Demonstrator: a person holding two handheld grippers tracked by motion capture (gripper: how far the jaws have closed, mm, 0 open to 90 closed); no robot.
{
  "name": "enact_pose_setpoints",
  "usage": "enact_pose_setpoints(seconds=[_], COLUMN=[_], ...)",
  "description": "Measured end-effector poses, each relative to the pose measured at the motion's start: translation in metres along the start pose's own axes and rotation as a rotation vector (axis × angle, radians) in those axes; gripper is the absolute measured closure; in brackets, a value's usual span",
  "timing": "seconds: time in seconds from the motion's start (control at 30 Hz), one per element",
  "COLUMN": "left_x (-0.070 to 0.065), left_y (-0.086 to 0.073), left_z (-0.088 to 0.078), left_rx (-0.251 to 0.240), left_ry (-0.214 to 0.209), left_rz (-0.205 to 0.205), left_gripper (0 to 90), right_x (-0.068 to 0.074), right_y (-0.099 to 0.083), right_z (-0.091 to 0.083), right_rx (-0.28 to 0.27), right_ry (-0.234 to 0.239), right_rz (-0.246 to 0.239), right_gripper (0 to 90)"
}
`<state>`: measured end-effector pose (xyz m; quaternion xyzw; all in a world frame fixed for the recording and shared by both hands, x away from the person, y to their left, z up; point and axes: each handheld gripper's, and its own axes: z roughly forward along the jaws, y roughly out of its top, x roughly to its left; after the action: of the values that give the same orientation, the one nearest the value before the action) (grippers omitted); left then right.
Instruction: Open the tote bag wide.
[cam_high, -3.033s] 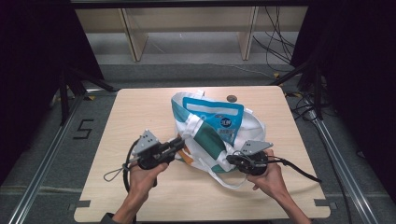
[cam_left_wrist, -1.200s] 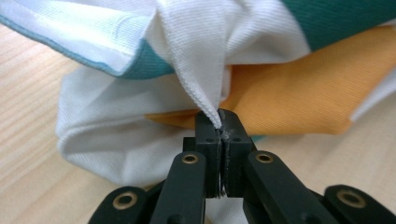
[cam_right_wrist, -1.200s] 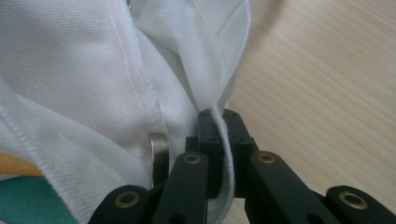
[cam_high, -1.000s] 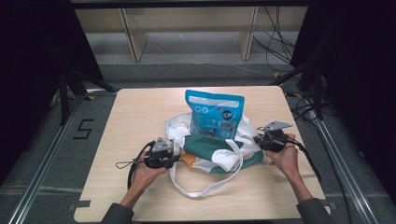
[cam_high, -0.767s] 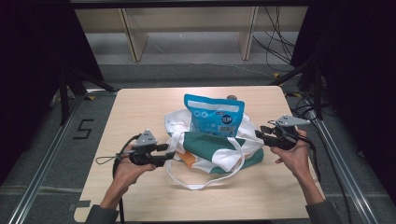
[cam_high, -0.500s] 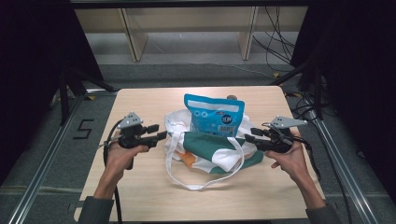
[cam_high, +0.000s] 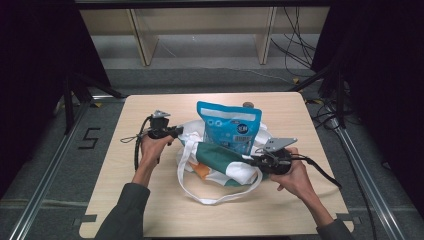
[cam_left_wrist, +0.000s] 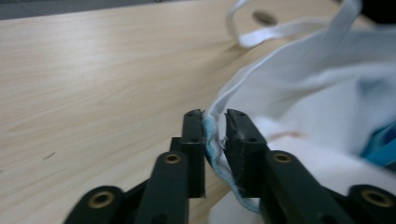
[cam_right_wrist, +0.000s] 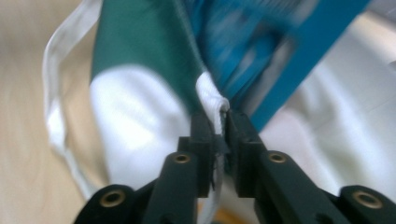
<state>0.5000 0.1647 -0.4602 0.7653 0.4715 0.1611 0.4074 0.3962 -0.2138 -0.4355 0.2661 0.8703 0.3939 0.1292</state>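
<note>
Bag (cam_high: 220, 167), white-green cloth tote, at counter (cam_high: 125, 200) centre; blue pouch (cam_high: 229, 129) stands upright in mouth, top toward far edge. Long axis runs left-right. Fabric soft, light, floppy; best held at hemmed rim. Left claw (cam_left_wrist: 215, 122) just closed, pinching rim at left side. Right claw (cam_right_wrist: 217, 122) just closed, pinching rim at right side. Pouch likely crinkly, slippery.

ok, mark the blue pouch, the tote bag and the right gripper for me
blue pouch (cam_high: 231, 125), high view, on the printed front panel.
tote bag (cam_high: 220, 161), high view, on the green part of its cloth.
right gripper (cam_right_wrist: 218, 122), right gripper view, between the fingertips, which are shut on the bag's white rim.
</note>
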Motion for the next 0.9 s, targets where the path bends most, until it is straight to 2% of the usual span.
enact_pose_setpoints(seconds=[0.03, 0.1, 0.13, 0.17, 0.2, 0.23, 0.27, 0.4, 0.47, 0.53, 0.57, 0.6, 0.63, 0.67, 0.7, 0.73, 0.77, 0.8, 0.83, 0.87, 0.9], left_x=[0.002, 0.003, 0.002, 0.001, 0.0, -0.005, -0.006, -0.008, -0.009, -0.009, -0.007, -0.008, -0.008, -0.008, -0.01, -0.01, -0.017, -0.017, -0.028, -0.033, -0.033], left_y=[-0.005, -0.016, -0.02, -0.024, -0.028, -0.036, -0.042, -0.042, -0.04, -0.037, -0.035, -0.033, -0.032, -0.029, -0.026, -0.026, -0.022, -0.022, -0.019, -0.018, -0.018], left_z=[0.003, 0.008, 0.012, 0.016, 0.02, 0.029, 0.034, 0.031, 0.026, 0.018, 0.009, 0.002, -0.004, -0.015, -0.023, -0.023, -0.035, -0.035, -0.046, -0.049, -0.049], left_rx=[0.024, 0.036, 0.047, 0.058, 0.074, 0.089, 0.11, 0.111, 0.098, 0.066, 0.067, 0.023, -0.003, -0.029, -0.044, -0.044, -0.084, -0.084, -0.117, -0.121, -0.121], left_ry=[-0.006, -0.017, -0.019, -0.02, -0.022, -0.016, -0.007, 0.006, 0.024, 0.028, 0.039, 0.045, 0.048, 0.042, 0.023, 0.023, -0.022, -0.022, -0.043, -0.072, -0.072], left_rz=[0.024, 0.0, 0.002, 0.013, 0.031, 0.031, 0.054, 0.055, 0.057, 0.022, 0.038, 0.006, -0.007, -0.004, -0.014, -0.014, -0.031, -0.031, -0.012, 0.003, 0.003], left_gripper=[80.1, 81.2, 81.4, 81.5, 81.6, 81.7, 81.8, 80.9, 76.6, 63.9, 60.4, 56.8, 55.6, 53.9, 49.9, 48.9, 47.7, 46.6, 46.8, 46.7, 46.5], right_x=[0.002, 0.006, 0.009, 0.011, 0.015, 0.018, 0.021, 0.023, 0.024, 0.022, 0.021, 0.021, 0.018, 0.019, 0.017, 0.017, 0.014, 0.011, 0.008, 0.004, 0.004], right_y=[-0.005, -0.012, -0.015, -0.017, -0.02, -0.024, -0.03, -0.033, -0.033, -0.03, -0.029, -0.028, -0.025, -0.024, -0.02, -0.02, -0.015, -0.012, -0.009, -0.007, -0.007], right_z=[0.004, 0.012, 0.016, 0.019, 0.022, 0.027, 0.033, 0.039, 0.038, 0.034, 0.033, 0.03, 0.024, 0.023, 0.014, 0.014, 0.002, -0.005, -0.012, -0.018, -0.018], right_rx=[0.013, 0.035, 0.064, 0.065, 0.094, 0.094, 0.107, 0.112, 0.105, 0.107, 0.085, 0.068, 0.076, 0.043, 0.039, 0.039, -0.023, -0.041, -0.064, -0.09, -0.09], right_ry=[0.01, 0.031, 0.021, 0.011, 0.01, 0.006, 0.015, -0.002, -0.002, 0.015, 0.015, 0.021, 0.03, 0.033, 0.041, 0.041, 0.04, 0.039, 0.032, 0.012, 0.012], right_rz=[-0.001, 0.009, 0.01, -0.008, -0.022, -0.028, -0.028, -0.02, -0.004, 0.004, 0.014, 0.035, 0.034, 0.06, 0.047, 0.047, 0.072, 0.085, 0.096, 0.111, 0.111], right_gripper=[84.9, 85.7, 86.2, 86.3, 87.1, 87.2, 87.3, 87.3, 86.0, 80.6, 76.9, 72.5, 68.4, 67.6, 65.8, 65.8, 61.4, 59.8, 57.9, 56.9, 56.9])
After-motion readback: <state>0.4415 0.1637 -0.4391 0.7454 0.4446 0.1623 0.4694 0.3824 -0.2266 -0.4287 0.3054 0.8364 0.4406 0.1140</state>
